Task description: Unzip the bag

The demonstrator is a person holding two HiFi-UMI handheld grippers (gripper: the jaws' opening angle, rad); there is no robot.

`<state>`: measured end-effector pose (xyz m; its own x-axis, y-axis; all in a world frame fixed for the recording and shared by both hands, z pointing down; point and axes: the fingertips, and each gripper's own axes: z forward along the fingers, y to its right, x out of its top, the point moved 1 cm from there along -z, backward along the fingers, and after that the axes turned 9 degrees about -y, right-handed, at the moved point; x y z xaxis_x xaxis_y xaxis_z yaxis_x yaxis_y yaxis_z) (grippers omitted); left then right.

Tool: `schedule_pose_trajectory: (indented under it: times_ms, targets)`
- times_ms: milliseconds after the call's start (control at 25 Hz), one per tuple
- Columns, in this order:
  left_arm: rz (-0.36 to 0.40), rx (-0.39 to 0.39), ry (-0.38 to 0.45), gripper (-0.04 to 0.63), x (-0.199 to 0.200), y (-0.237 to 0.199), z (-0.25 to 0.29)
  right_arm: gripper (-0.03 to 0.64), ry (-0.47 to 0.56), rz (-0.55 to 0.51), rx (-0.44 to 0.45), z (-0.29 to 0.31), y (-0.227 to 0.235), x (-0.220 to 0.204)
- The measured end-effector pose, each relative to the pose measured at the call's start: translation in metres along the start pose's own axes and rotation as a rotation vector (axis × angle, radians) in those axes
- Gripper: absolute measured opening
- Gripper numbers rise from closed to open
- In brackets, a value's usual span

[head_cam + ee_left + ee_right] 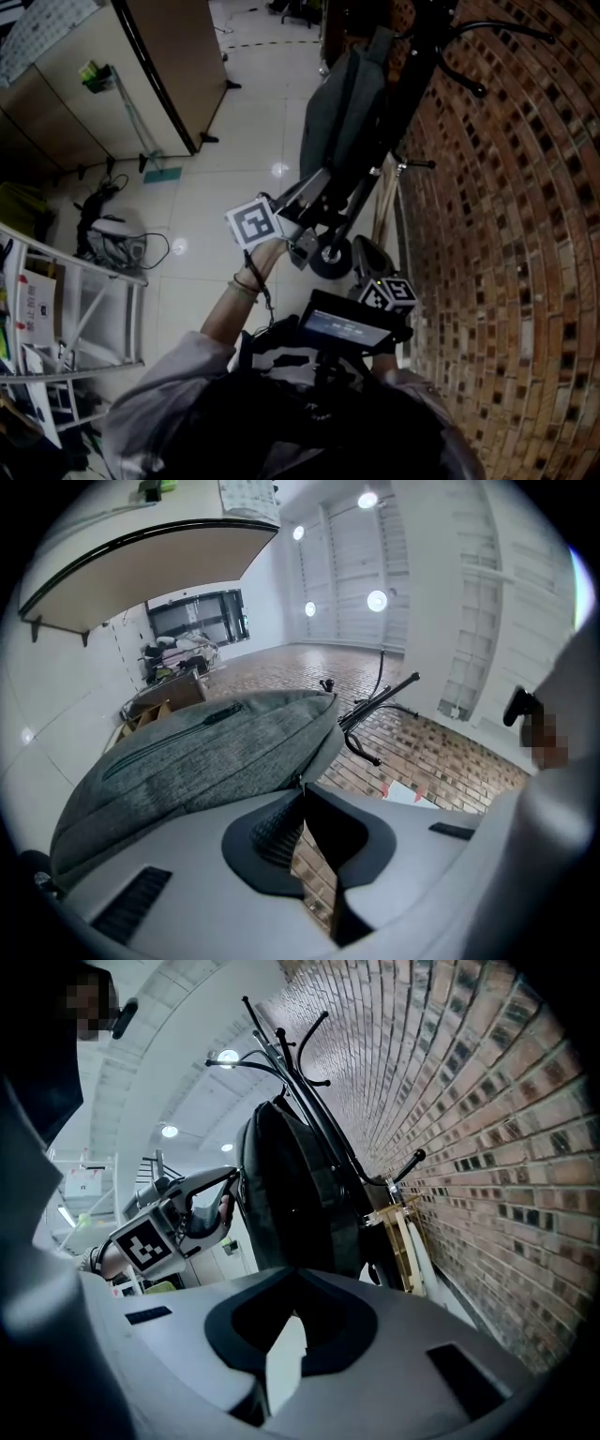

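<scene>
The grey bag, hung on a coat stand, is met at its edge by the closed left gripper while the right gripper is held shut, empty and apart; if unbraced, the bag may be swung rather than unzipped.

The left arm reaches forward and up, its forearm bare, with thin bands round the wrist. The left hand wraps the handle behind the fingers of the left gripper, whose marker cube sits just behind that hand. The fingers' tips meet, with no gap between them. The right gripper is held low and close to the body, well behind the left fingers. Its fingers are closed tip to tip, nothing between them.
</scene>
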<state>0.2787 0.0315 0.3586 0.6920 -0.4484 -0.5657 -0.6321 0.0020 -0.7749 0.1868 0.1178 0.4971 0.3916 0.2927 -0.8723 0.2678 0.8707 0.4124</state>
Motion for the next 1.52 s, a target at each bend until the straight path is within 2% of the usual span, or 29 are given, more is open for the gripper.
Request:
schedule_pose_trajectory:
  times_ms: [560,840,1280,1360,1520]
  targets:
    - [0.052,0.001,0.013,0.015,0.021,0.015,0.011,-0.008,0.001,0.002,0.002,0.001,0.002,0.001]
    - [0.041,-0.002,0.0,0.015,0.026,0.023,0.013,-0.008,0.001,0.003,0.006,0.001,0.004,0.0]
    - [0.107,0.065,-0.023,0.017,0.038,0.03,0.021,-0.008,0.0,-0.028,0.002,0.002,0.004,0.002]
    - [0.119,0.075,-0.027,0.019,0.04,0.031,0.022,-0.008,-0.006,-0.047,-0.002,0.003,0.004,0.002]
    - [0.14,0.113,-0.038,0.023,0.044,0.031,0.024,-0.008,-0.027,-0.151,-0.019,0.007,0.001,0.01]
